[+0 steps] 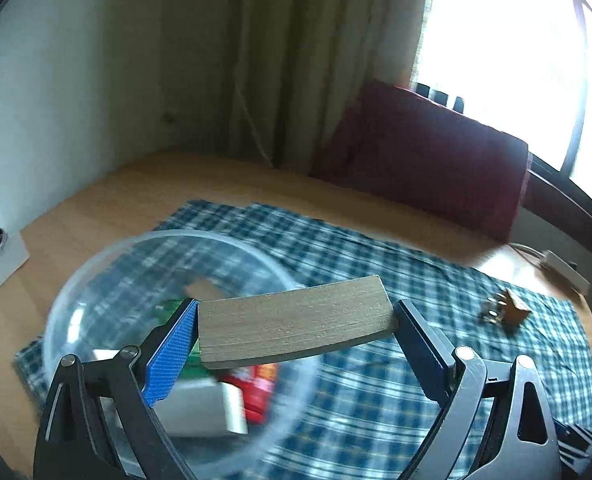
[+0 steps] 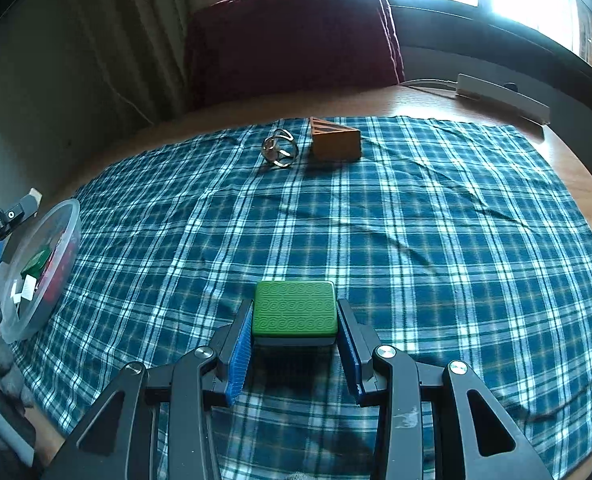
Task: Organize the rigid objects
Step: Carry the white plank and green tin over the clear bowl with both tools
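Home: curtains (image 1: 296,60), checked tablecloth (image 2: 416,220)

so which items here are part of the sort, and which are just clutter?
Job:
flat wooden block in left tongs
green patterned box in right tongs
clear plastic bowl
metal ring puzzle
orange wedge

Clutter:
white power strip
dark red cushion

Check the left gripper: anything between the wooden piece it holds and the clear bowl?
Nothing visible. The left gripper holds the wooden piece over the open, lidless clear bowl. Only items already in the bowl lie below it.
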